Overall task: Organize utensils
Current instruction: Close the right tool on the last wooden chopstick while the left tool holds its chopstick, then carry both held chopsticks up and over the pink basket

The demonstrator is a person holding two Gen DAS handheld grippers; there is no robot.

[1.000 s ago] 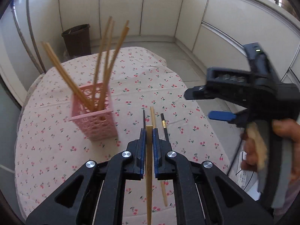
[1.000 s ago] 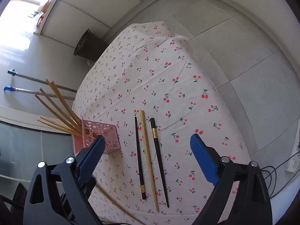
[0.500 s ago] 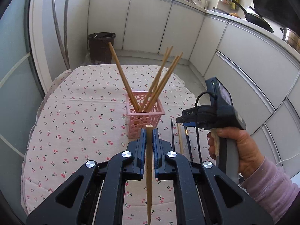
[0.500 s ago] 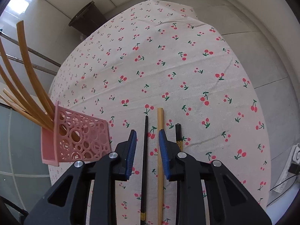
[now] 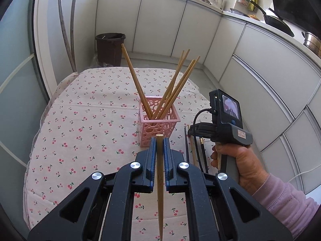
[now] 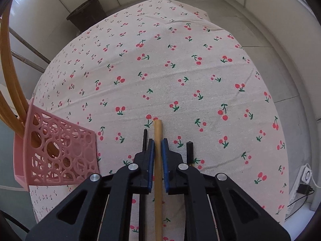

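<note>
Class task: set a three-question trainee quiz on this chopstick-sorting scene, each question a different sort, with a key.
1. True or false: the left gripper is shut on a wooden chopstick.
2. The chopstick between the right gripper pads is: A black, B wooden, C metal?
3. Fill in: the pink basket holds only ____ chopsticks.

Key: 1 true. 2 B: its pads have just closed on the wooden chopstick on the cloth, with black chopsticks lying either side. 3 wooden.
</note>
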